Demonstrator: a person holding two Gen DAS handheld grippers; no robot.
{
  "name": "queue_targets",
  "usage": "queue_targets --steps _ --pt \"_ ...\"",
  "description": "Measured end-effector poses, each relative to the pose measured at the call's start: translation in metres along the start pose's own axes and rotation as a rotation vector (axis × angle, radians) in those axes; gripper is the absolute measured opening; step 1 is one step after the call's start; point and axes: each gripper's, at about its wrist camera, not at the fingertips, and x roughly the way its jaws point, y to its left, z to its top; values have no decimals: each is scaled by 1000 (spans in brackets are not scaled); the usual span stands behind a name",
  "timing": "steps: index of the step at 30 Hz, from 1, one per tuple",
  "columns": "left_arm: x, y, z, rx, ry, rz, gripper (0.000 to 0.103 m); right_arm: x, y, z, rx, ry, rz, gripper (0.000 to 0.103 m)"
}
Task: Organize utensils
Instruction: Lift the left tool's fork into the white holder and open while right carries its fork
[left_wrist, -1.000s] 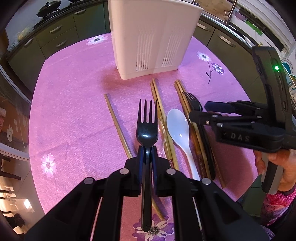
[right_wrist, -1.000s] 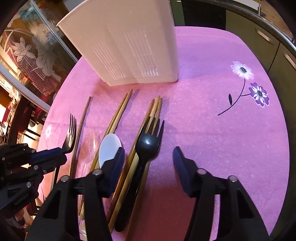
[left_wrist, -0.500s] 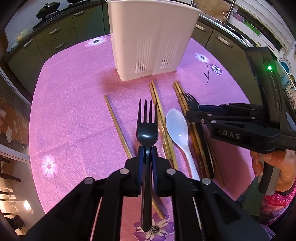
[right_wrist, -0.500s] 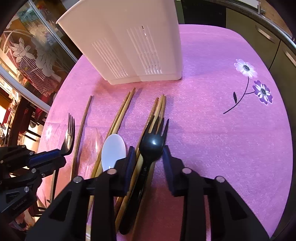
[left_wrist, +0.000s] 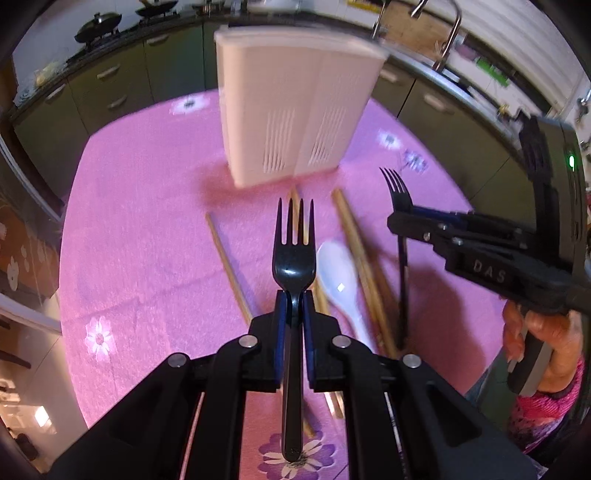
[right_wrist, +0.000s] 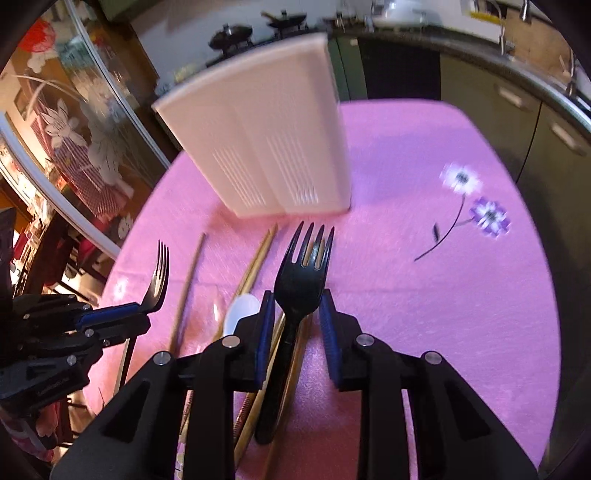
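My left gripper is shut on the neck of a black plastic fork, tines forward, above the pink tablecloth. My right gripper is shut on a second black fork, its pads pressing both sides of the fork's head. In the left wrist view this fork hangs off the table at the right gripper. A white slotted utensil holder stands upright at the back of the table. A white spoon and several wooden chopsticks lie between the holder and me.
The round table's pink flowered cloth is bare on the right. A hand grips the right tool's handle. Kitchen cabinets, a stove with pans and a sink tap ring the table's far side. A glass partition stands on the left.
My right gripper's jaws closed around the black fork lying on the chopsticks and lifted it off the table. The left gripper kept its fork and tilted slightly upward.
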Motion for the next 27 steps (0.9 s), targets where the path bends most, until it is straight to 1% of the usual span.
queue_targets --steps 3,6,10,11,14,16,18,21,24,25,27 --pt "-17 -4 6 -5 -64 -25 9 -19 4 1 -13 -66 -11 25" --pt "-39 -8 17 -9 -158 -44 9 -36 6 3 -26 -122 -18 25" --pt "-70 -11 46 -20 -332 -46 9 -54 9 5 -40 -176 -26 25" --pt "-75 -12 52 -22 -364 -43 9 -58 9 6 -44 -189 -28 25" --pt "-90 -14 78 -23 -492 -15 9 -71 11 8 -49 -227 -36 25" --pt "-94 -18 98 -16 -565 9 9 -77 10 10 -49 -243 -35 25" --pt "-96 -21 110 -12 -606 20 9 -82 10 11 -49 -255 -34 25" --pt "-88 -29 137 5 -668 50 9 -89 9 11 -46 -270 -31 25" --pt "-84 -34 151 28 -733 87 9 -92 8 12 -45 -277 -29 25" --pt "-80 -35 157 33 -762 110 9 -92 7 13 -45 -277 -28 25" --pt "-72 -31 165 36 -789 132 9 -92 7 13 -49 -277 -28 25"
